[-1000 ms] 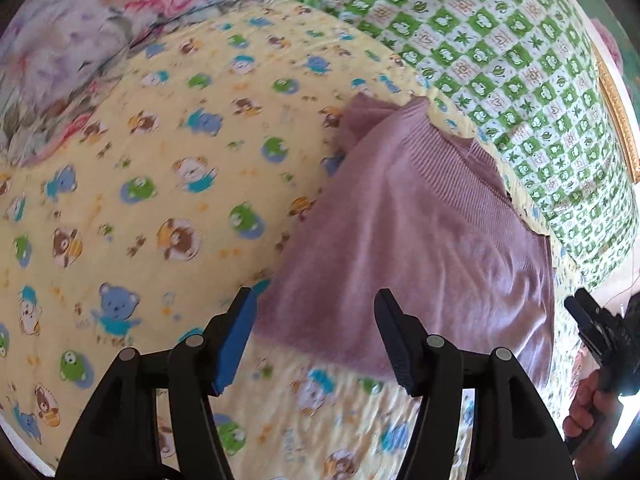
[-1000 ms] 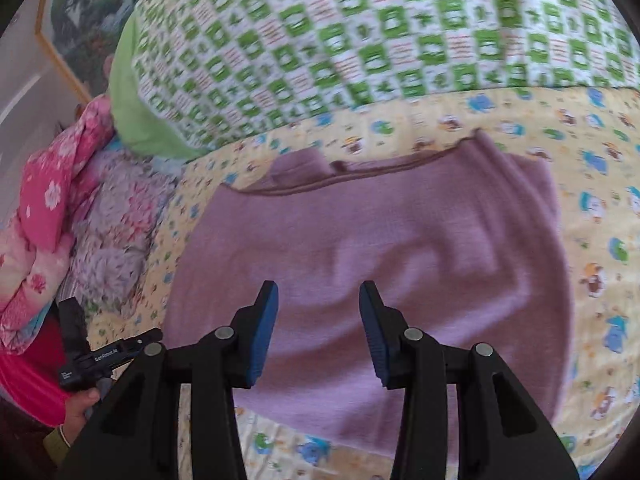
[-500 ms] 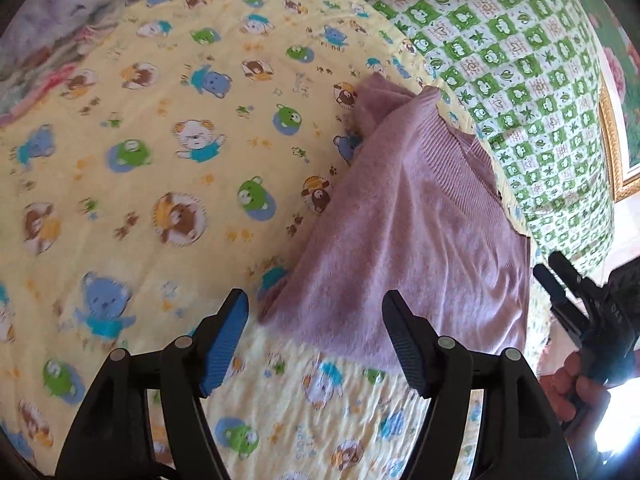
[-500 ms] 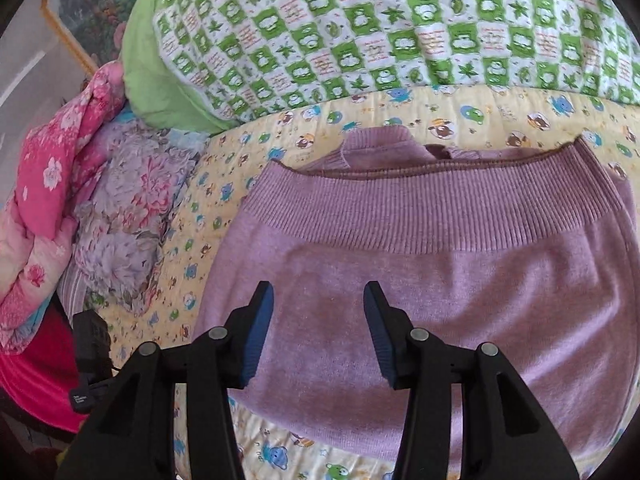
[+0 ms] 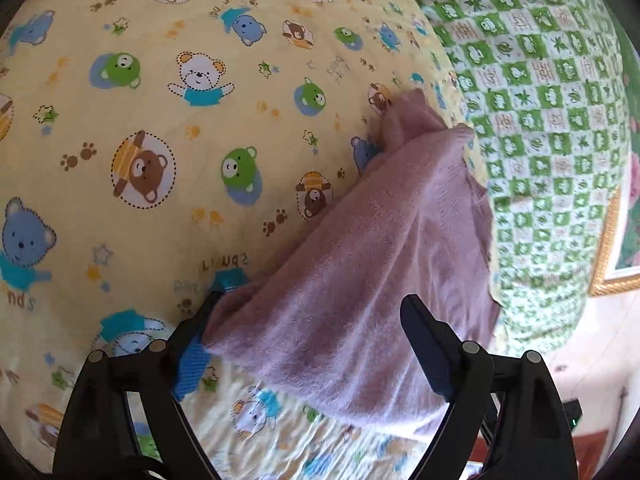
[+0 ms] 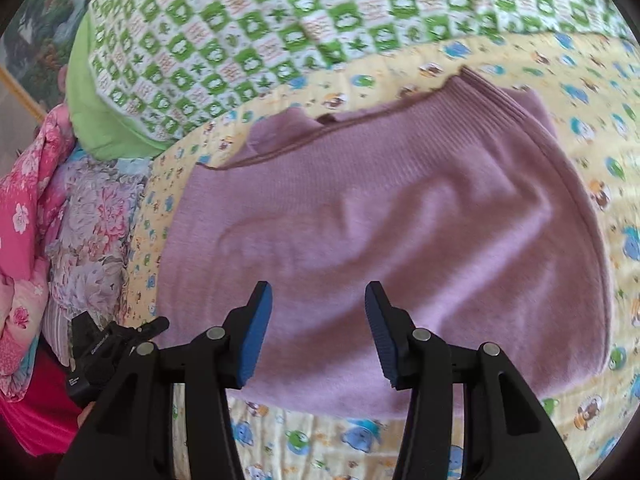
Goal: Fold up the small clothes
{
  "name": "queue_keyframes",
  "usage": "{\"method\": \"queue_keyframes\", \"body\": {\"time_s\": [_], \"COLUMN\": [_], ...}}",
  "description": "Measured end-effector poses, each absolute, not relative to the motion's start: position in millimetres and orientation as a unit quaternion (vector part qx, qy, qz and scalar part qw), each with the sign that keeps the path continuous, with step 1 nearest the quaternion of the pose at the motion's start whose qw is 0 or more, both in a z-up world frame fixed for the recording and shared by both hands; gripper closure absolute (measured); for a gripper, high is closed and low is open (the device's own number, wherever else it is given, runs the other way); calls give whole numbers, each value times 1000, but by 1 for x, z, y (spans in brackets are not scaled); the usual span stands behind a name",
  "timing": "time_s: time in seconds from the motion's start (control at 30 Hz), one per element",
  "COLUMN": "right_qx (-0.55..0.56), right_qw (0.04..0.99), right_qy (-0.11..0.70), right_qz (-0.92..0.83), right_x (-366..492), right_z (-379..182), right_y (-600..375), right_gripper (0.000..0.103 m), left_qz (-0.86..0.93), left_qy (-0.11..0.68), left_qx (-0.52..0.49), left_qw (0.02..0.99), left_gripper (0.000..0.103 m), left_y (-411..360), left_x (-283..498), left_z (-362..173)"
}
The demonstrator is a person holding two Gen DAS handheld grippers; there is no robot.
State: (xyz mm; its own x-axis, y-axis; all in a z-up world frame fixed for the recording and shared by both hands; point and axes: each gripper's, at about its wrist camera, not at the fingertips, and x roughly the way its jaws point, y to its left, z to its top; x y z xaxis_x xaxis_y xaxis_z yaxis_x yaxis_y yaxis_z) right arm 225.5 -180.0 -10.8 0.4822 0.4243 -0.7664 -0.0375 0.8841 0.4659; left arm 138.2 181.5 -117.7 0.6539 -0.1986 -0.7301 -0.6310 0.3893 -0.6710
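Observation:
A mauve knit garment [image 5: 360, 280] lies spread on a yellow bear-print sheet [image 5: 160, 120], its ribbed hem at the far side. My left gripper [image 5: 308, 356] hovers low over the garment's near corner. Its jaws are opening wide, the corner lies between them, and neither pad presses it. The cloth's edge drapes against the blue left pad [image 5: 192, 360]. In the right wrist view the garment [image 6: 380, 220] fills the middle. My right gripper [image 6: 318, 320] stands open above its near edge with nothing pinched. The left gripper [image 6: 108, 344] shows at the garment's left side.
A green checked pillow [image 6: 280, 20] lies beyond the garment. Folded floral quilts [image 6: 80, 220] are piled at the left. A gold-framed picture [image 5: 612, 256] hangs past the bed's edge. A person's hand [image 6: 86, 414] shows under the left gripper.
The left gripper has sunk and rolled toward the garment's corner, and its jaws have spread wider. The right gripper has come closer over the garment and opened slightly.

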Motion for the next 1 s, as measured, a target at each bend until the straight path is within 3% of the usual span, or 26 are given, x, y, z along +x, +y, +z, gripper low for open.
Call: {"method": "queue_keyframes", "body": {"time_s": [0.47,0.63,0.67,0.77,0.9,1.0], "right_qx": [165,180,179,159,156,164], "right_qw": [849,850,849,850,842,838], "right_qy": [468,468,469,475,492,495], "right_qz": [184,162,163,160,157,161], "right_x": [226,232,235,240,242,240], "right_z": [-19,-40,-42,-50,-61,-64], "right_y": [-197,-219,-222,-226,-231,-237], "right_gripper": [53,53,53,55,58,58], "left_qz": [196,211,213,186,173,160], "left_qy": [332,328,325,333,329,326], "left_qx": [-613,-569,-564,-549,-520,-456], "left_qw": [689,724,729,744,769,813], "left_gripper": [15,17,22,70,87,90], "left_y": [143,141,143,152,147,129], "left_x": [116,131,135,154,158,164], "left_z": [-122,-119,-119,-118,-106,-74]}}
